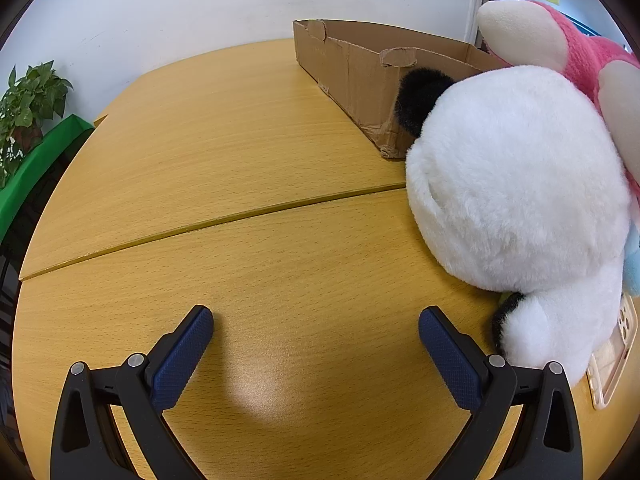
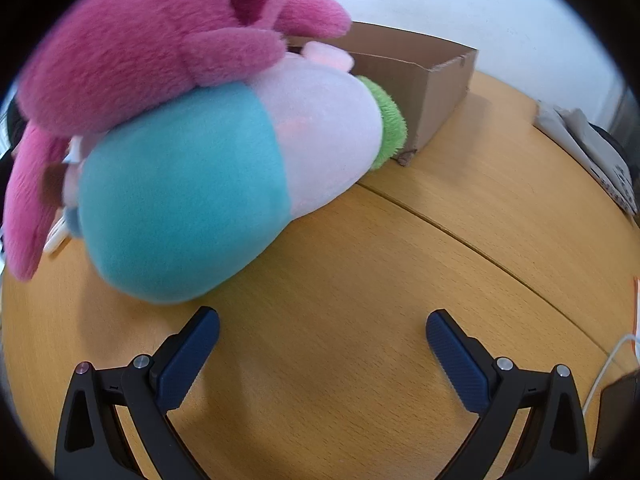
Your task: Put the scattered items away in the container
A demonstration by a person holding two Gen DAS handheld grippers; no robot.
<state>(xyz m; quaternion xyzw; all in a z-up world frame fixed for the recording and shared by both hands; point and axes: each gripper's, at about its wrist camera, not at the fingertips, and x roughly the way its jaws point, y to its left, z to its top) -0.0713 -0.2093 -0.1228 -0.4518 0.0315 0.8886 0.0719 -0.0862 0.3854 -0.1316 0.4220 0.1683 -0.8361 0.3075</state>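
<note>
The left tool (image 1: 316, 322) is low over the table (image 1: 240, 160) with its two blue pads spread wide and nothing between them. It has let go of everything, so it is free to pick up a toy.

The right tool (image 2: 323, 326) looks the same: pads wide apart, nothing in them, low over the table.

The toys sit in a heap between the two tools. In the left view the white toy (image 1: 520, 184) is on the right, very close. It has a black ear (image 1: 420, 100) on its far side. Its bottom part is just beside the right pad of the left tool. The pink toy (image 1: 576, 52) lies on top of the heap, behind the white one. A clear phone case (image 1: 612, 352) pokes out from under the white toy, at the near right.

In the right view the blue toy (image 2: 180, 208) is on the left. It is blue at the near end, pale in the middle and has a green tuft (image 2: 390, 124) at the far end. The pink toy rests on top of it. The blue end is just beside the left pad of the right tool.

The box (image 1: 360, 68) stands on the far side of the heap. Its top is open and the toys lean close to its near wall. I cannot see if anything is inside it.

I think no toy is in the box yet. The pink toy is on top, so it looks easiest to lift first. The toys are soft and big, so a tool should pinch a small part, like an ear or arm.

A plant (image 1: 28, 104) is far left.
</note>
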